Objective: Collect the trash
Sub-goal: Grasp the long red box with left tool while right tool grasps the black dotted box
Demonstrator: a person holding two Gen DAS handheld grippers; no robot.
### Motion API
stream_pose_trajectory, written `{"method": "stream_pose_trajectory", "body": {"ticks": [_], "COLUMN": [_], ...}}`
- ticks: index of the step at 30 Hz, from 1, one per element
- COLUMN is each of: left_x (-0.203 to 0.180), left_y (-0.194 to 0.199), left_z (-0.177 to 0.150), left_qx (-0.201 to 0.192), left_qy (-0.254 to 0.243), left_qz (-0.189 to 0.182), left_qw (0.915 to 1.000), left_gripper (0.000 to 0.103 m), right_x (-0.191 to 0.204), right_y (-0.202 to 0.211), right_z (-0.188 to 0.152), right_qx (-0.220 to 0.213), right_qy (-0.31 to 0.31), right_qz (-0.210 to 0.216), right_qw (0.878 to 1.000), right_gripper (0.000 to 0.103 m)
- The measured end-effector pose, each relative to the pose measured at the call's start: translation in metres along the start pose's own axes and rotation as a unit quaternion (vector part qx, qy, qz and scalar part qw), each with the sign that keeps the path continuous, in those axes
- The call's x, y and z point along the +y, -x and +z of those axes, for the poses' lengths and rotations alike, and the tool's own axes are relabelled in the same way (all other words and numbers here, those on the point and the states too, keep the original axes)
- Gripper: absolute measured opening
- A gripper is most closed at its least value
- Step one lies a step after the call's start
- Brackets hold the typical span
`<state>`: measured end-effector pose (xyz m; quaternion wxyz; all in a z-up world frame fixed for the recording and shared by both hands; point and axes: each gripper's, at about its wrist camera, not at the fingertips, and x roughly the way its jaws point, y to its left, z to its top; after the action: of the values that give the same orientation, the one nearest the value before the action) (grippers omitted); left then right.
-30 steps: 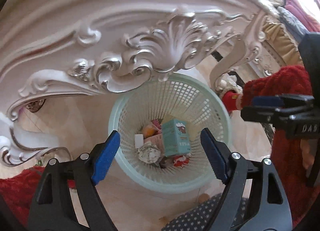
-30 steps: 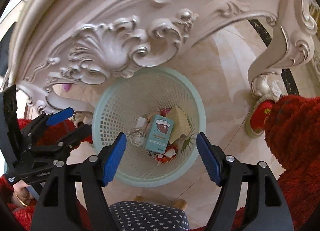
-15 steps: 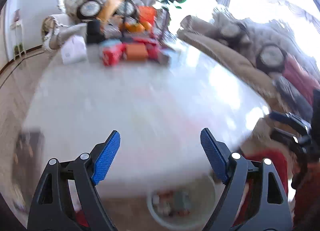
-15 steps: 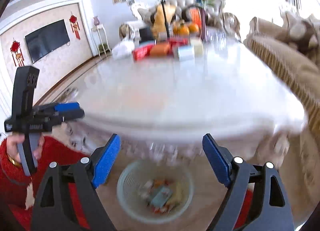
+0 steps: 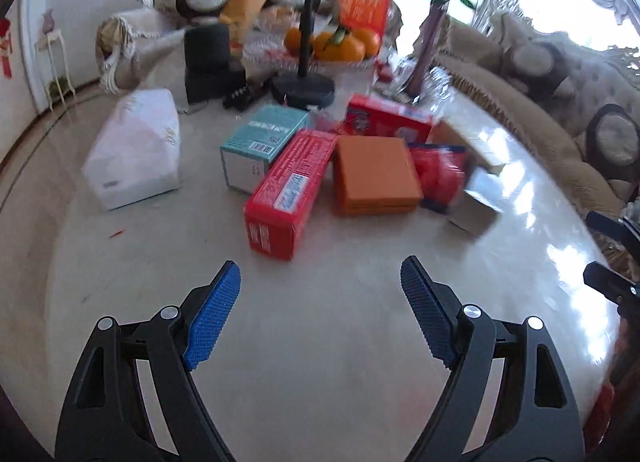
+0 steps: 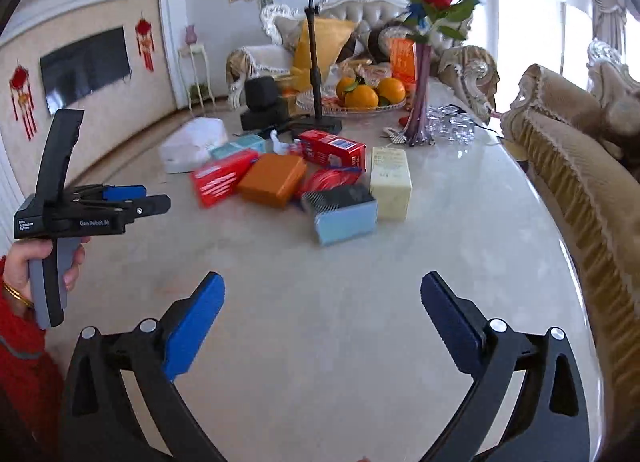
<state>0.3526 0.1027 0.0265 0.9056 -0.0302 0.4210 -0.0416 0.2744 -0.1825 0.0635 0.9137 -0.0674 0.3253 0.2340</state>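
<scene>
Several boxes lie in a cluster on the pale marble table (image 5: 320,342): a long red box (image 5: 288,189), an orange box (image 5: 376,175), a teal box (image 5: 264,137), another red box (image 5: 388,121) and a red packet (image 5: 438,171). The right wrist view adds a light blue box (image 6: 344,213) and a cream carton (image 6: 390,181). My left gripper (image 5: 320,302) is open and empty above the table, short of the boxes. My right gripper (image 6: 322,314) is open and empty too. The left gripper also shows in the right wrist view (image 6: 120,201).
A white tissue box (image 5: 136,153) sits left of the cluster. Behind stand a black phone stand (image 5: 304,81), a fruit plate with oranges (image 5: 336,45), a vase of roses (image 6: 420,101) and glasses (image 6: 452,125). A sofa (image 6: 580,189) lines the right side.
Both grippers have swung up from looking down at the trash basket under the table to facing the tabletop and the boxes. Both stayed open and empty.
</scene>
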Motion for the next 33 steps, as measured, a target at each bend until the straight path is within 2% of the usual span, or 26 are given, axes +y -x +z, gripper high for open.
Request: {"method": "stream_pose_trajectory", "body": {"ticks": [5, 13, 22, 23, 24, 25, 26, 27, 28, 33], "left_x": [0.018, 0.021, 0.029, 0.028, 0.026, 0.023, 0.023, 0.025, 0.027, 0.028], "left_y": [-0.040, -0.063, -0.077, -0.079, -0.078, -0.077, -0.075, -0.074, -0.072, -0.057], "left_z": [0.019, 0.038, 0.043, 0.042, 0.041, 0.040, 0.040, 0.039, 0.039, 0.032], "left_qx": [0.022, 0.026, 0.034, 0.038, 0.037, 0.036, 0.037, 0.037, 0.035, 0.019], "left_qy": [-0.012, -0.021, 0.009, 0.006, -0.003, -0.012, -0.009, -0.002, 0.008, 0.025], "left_qz": [0.042, 0.024, 0.003, 0.004, 0.016, 0.025, 0.023, 0.017, 0.012, 0.005], "left_qw": [0.9988, 0.9992, 0.9994, 0.9992, 0.9992, 0.9990, 0.9990, 0.9992, 0.9993, 0.9995], "left_gripper": [0.081, 0.081, 0.080, 0.074, 0.058, 0.050, 0.043, 0.041, 0.039, 0.038], "right_x": [-0.010, -0.016, -0.025, -0.025, -0.025, -0.024, -0.024, -0.023, -0.023, -0.020], "right_y": [-0.048, -0.097, -0.115, -0.117, -0.119, -0.122, -0.124, -0.125, -0.123, -0.105], "right_z": [0.014, 0.028, 0.033, 0.034, 0.035, 0.034, 0.034, 0.033, 0.032, 0.026], "right_qx": [0.046, 0.072, 0.076, 0.079, 0.084, 0.091, 0.096, 0.100, 0.094, 0.081], "right_qy": [0.020, 0.026, 0.000, -0.003, -0.007, -0.014, -0.018, -0.021, -0.020, -0.026], "right_qz": [0.000, 0.016, 0.051, 0.054, 0.057, 0.063, 0.068, 0.067, 0.053, 0.052], "right_qw": [0.999, 0.997, 0.996, 0.995, 0.995, 0.994, 0.993, 0.993, 0.994, 0.995], "right_gripper": [0.094, 0.094, 0.094, 0.094, 0.094, 0.093, 0.088, 0.068, 0.063, 0.061]}}
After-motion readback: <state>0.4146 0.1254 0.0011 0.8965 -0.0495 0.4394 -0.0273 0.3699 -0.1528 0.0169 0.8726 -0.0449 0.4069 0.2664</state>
